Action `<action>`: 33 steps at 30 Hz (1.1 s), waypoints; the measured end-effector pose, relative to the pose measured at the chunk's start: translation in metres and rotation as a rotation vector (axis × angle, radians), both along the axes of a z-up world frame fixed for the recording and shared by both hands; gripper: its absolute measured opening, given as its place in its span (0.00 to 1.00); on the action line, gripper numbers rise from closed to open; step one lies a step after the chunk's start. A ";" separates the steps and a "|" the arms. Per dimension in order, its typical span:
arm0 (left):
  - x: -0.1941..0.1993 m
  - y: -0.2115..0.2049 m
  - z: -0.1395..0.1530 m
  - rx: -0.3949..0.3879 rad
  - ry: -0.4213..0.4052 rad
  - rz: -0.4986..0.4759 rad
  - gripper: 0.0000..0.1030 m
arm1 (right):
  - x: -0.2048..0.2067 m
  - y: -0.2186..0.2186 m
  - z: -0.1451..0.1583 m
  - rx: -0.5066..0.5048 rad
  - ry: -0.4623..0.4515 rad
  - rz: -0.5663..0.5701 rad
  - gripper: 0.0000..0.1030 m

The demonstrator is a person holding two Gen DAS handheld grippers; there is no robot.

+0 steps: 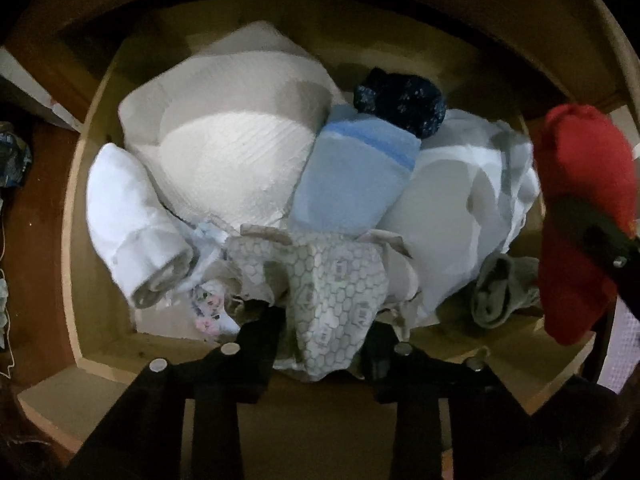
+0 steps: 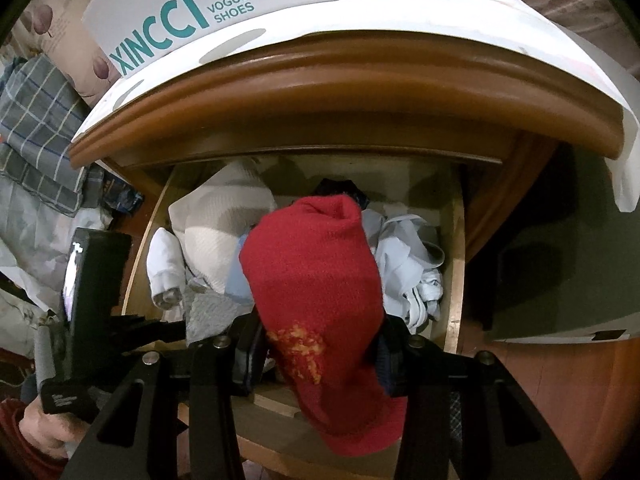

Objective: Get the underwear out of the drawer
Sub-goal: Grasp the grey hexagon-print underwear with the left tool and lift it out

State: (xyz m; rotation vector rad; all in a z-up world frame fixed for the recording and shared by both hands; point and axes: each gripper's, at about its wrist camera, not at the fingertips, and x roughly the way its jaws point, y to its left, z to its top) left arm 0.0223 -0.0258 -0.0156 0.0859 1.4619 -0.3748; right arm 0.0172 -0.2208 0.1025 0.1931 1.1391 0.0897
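Observation:
The wooden drawer stands open, full of folded garments. My left gripper is shut on a grey honeycomb-patterned underwear at the drawer's front, just above the pile. My right gripper is shut on a red knitted garment and holds it above the drawer; that red garment also shows at the right of the left wrist view. The left gripper's body shows at the left in the right wrist view.
In the drawer lie a white padded bra, a white roll, a light blue folded piece, a dark navy bundle, white cloth and a grey piece. A shoe box sits on the dresser top.

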 end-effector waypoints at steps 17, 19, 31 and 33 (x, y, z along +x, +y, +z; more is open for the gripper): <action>-0.038 0.051 0.081 -0.063 -0.139 0.016 0.31 | 0.003 -0.004 -0.011 -0.019 0.019 -0.037 0.39; -0.040 0.057 0.097 -0.074 -0.159 0.019 0.31 | 0.003 -0.003 -0.013 -0.017 0.024 -0.040 0.39; -0.016 0.090 0.221 -0.163 -0.359 0.040 0.31 | 0.005 -0.006 -0.017 -0.015 0.035 -0.064 0.40; -0.010 0.094 0.251 -0.158 -0.428 0.034 0.31 | 0.004 -0.007 -0.017 -0.013 0.036 -0.067 0.40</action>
